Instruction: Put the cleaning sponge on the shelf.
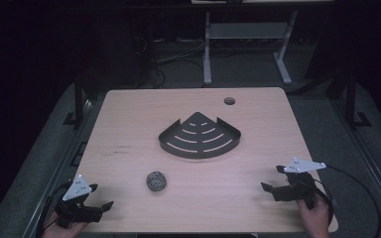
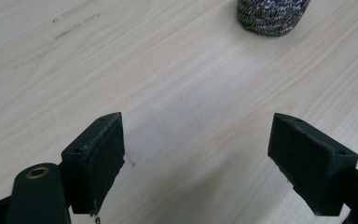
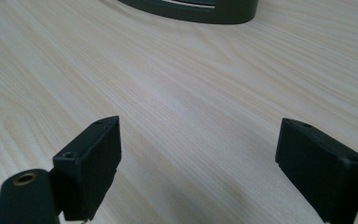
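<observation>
The left gripper [image 1: 98,197] sits low at the near left corner of the table [image 1: 129,114], held by a hand [image 1: 62,229] that comes in from the bottom edge. Its jaws are spread wide with nothing between them; in the left gripper view [image 2: 196,154] only bare wood shows in the gap. A grey plate [image 1: 77,187] rides on top of it and a cable [image 1: 47,206] trails off behind, over the table's edge.

Ahead of this gripper and a little to its right lies a scrubber [image 1: 156,181], a small ball of grey metal mesh, well apart from the jaws. In the left gripper view the scrubber [image 2: 271,16] sits at the top, cut by the frame's edge.

The right gripper [image 1: 274,179] rests at the near right corner, held by the other hand [image 1: 313,218]. Its jaws also stand wide apart and hold nothing; the right gripper view [image 3: 198,156] shows plain table between them. Its grey plate [image 1: 303,165] is on top, and its cable [image 1: 364,191] loops out to the right, past the table's edge.

Ahead of both grippers, near the middle of the table, lies a dark rack [image 1: 168,144], a fan-shaped corner shelf with curved slots and a low rim. In the right gripper view the rack [image 3: 223,13] shows as a dark rim at the top, well apart from the jaws. The scrubber lies between the rack and the left gripper, touching neither.

Beyond the rack, near the far edge, is a round hole [image 1: 229,101] in the tabletop.
</observation>
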Available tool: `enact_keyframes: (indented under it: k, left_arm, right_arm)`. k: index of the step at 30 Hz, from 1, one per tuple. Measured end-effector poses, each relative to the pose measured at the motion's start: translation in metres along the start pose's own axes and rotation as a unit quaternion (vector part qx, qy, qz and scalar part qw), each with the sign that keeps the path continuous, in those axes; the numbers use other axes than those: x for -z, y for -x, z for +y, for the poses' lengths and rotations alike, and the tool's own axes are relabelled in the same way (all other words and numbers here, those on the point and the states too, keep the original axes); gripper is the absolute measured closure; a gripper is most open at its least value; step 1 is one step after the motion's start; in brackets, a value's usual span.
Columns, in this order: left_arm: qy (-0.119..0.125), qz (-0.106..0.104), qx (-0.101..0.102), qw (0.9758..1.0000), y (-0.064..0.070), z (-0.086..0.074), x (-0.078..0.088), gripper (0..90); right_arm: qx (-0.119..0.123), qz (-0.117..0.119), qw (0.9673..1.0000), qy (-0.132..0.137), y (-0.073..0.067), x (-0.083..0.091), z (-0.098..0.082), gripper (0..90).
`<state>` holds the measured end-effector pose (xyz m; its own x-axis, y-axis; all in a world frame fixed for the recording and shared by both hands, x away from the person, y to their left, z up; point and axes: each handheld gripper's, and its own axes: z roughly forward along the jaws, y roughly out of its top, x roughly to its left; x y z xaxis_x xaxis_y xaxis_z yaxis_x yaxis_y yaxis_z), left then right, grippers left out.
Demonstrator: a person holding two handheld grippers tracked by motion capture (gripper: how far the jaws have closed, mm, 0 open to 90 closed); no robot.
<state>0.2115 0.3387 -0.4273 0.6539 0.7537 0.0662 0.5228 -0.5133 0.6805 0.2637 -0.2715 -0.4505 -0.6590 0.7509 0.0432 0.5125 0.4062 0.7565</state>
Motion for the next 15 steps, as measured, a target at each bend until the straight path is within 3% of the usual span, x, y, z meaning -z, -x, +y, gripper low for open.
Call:
enact_keyframes:
  k: [15]
  left_arm:
    - [0.003, -0.018, -0.019, 0.9996, 0.005, 0.012, -0.009, 17.9]
  right_arm:
    - [-0.012, -0.007, 0.9999, 0.001, 0.002, 0.005, -0.005, 13.8]
